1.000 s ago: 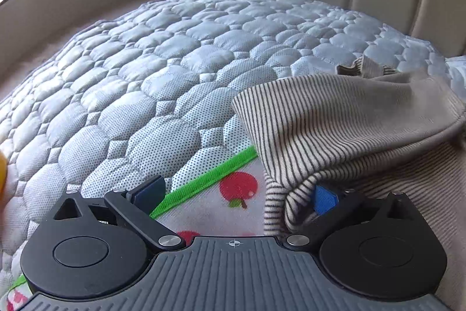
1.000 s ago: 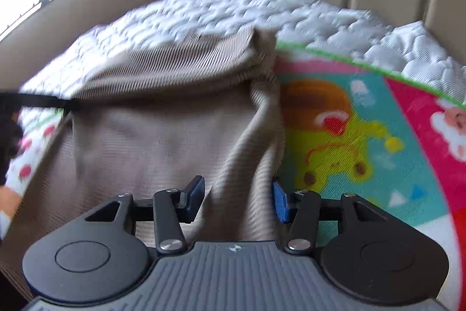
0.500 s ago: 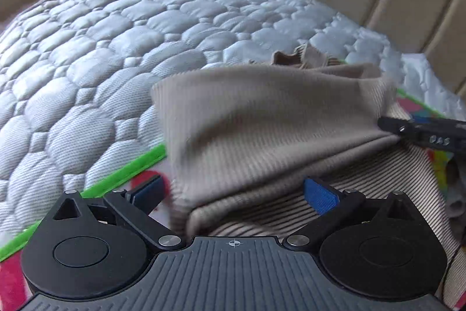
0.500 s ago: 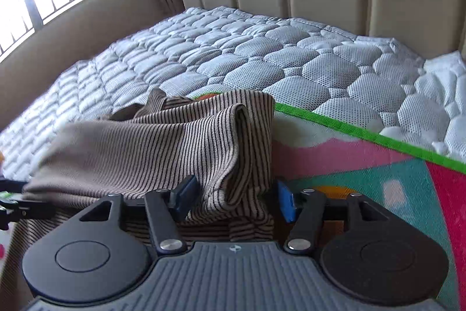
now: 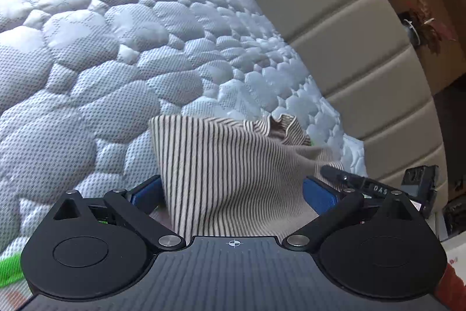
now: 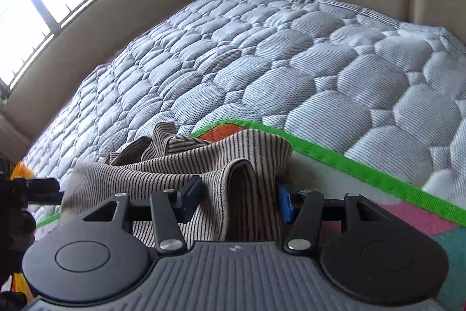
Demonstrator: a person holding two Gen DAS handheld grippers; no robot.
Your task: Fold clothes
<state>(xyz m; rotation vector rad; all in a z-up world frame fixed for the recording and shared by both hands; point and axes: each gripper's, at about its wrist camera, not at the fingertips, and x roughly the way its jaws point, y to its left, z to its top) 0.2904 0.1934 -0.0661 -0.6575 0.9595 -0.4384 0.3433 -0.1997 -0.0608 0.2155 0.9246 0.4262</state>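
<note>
The striped garment (image 6: 204, 165) lay bunched on the near part of the quilted mattress (image 6: 291, 63), over the corner of a bright play mat with a green border (image 6: 349, 165). I judged it light, soft and limp knit — it would sag and slide off itself, so the folded edges and corners were the places to pinch, not the loose middle.

My right gripper (image 6: 237, 200) stood about half open, its jaws closing, with a thick fold of the cloth between them; I saw the right blue pad (image 6: 284, 207) against the fabric and took the fold as gripped, though loosely.

My left gripper (image 5: 230, 194) stood wide — the cloth rose between its jaws, but the left pad (image 5: 145, 193) showed a gap beside it, so I read it as released.
</note>
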